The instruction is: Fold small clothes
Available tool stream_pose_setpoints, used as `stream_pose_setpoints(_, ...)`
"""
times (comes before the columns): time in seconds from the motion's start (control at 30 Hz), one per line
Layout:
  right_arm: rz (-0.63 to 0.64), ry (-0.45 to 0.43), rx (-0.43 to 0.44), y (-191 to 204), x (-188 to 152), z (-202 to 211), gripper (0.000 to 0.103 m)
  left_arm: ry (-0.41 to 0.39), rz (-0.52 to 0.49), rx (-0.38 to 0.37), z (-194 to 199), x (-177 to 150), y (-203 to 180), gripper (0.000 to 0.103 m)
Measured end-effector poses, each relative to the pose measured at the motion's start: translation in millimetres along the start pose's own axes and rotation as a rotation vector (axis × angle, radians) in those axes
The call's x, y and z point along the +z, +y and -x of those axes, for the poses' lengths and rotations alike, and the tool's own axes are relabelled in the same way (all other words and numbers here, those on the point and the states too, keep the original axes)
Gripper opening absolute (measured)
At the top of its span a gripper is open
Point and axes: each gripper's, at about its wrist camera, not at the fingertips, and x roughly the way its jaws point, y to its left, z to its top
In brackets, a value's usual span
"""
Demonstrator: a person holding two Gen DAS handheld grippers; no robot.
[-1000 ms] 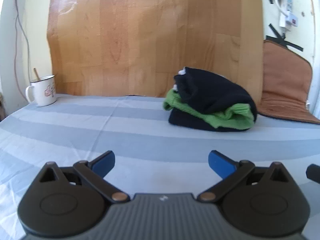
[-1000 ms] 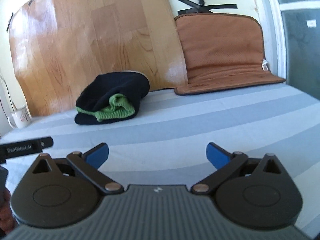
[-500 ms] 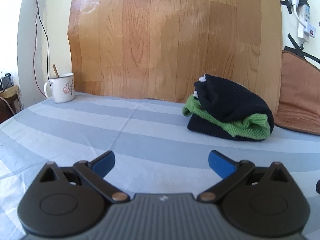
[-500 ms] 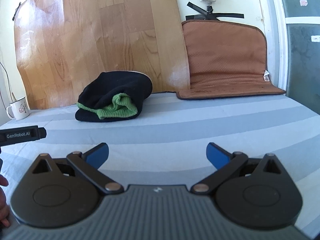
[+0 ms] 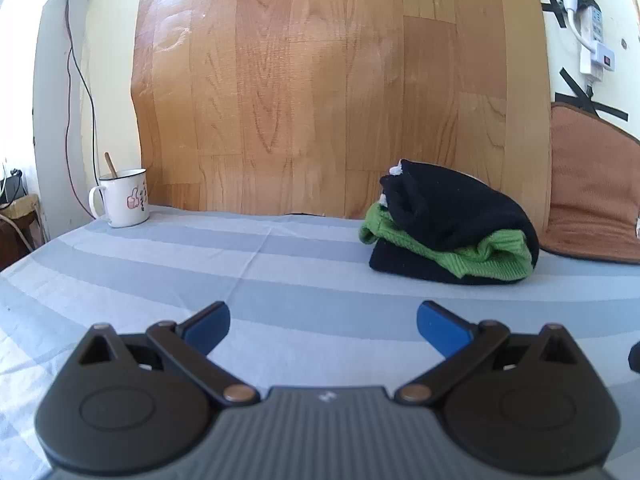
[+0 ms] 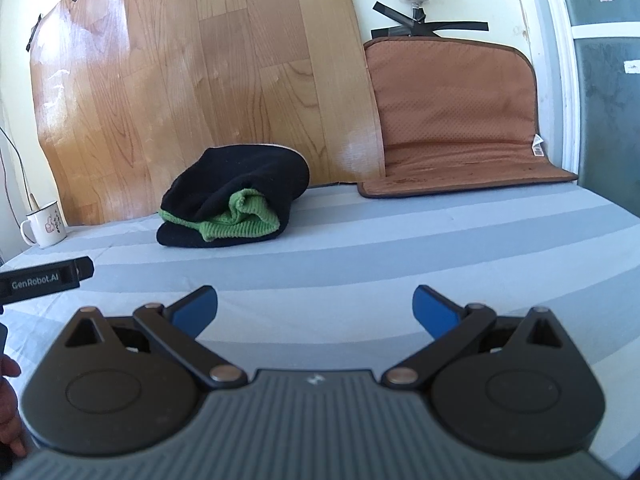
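Folded black-and-green garment (image 5: 448,236) on striped sheet (image 5: 200,264), both jaws spread, empty

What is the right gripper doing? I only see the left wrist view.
Observer: The right gripper is open and empty, only striped sheet between its fingers.
Operator: What lies right of the brown mat?
Observer: The brown mat ends beside a white frame with a dark pane beyond.
Operator: Anything else?
Observer: A black bar marked GenRobot.AI pokes in at the left edge.
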Motion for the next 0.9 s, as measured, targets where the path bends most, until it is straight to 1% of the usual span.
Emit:
stream_pose_setpoints(0.2,-0.005,0.002,0.001,0.3,0.1,-0.1,0.103,0.025,0.006,-0.026,2.2,-3.2,0.6,0.103)
stream_pose_setpoints(0.4,-0.006,0.007,-0.004,-0.7,0.0,-0.9,0.103,0.064,0.010,-0.026,-0.2,-4.6,0.6,0.103)
stream_pose_setpoints(0.53,-0.011,0.007,0.000,-2.5,0.3,-1.4,0.103,0.075,-0.014,-0.017,-1.7,-5.1,-3.0,0.103)
stream_pose_setpoints(0.9,-0.021,0.014,0.020,-4.0,0.1,-1.7,0.103,0.080,-0.074,0.050,-3.9,-5.5,-12.4,0.103)
